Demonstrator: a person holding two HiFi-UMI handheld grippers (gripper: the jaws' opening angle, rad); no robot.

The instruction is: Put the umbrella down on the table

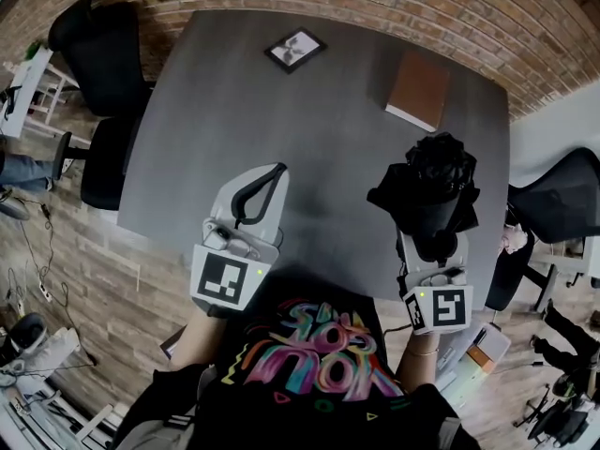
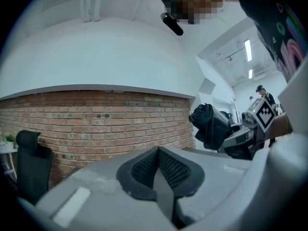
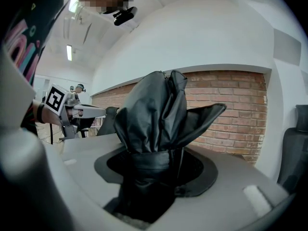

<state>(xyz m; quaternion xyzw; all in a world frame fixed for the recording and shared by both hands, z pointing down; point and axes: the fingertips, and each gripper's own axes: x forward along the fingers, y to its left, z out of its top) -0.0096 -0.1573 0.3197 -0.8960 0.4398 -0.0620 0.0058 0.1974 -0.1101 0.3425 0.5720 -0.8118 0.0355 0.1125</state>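
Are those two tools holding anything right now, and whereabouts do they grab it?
The right gripper holds the folded black umbrella, its fingers closed round the bundled lower part while the fabric flares above. The left gripper is shut and empty.

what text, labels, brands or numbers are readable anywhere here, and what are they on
Nothing can be quoted with confidence.
shirt: colourful graffiti-style lettering, too stylised and upside down to read.
left cube, right cube: black-and-white square marker patterns, no letters or numbers.
picture frame, brown book, umbrella: no print visible.
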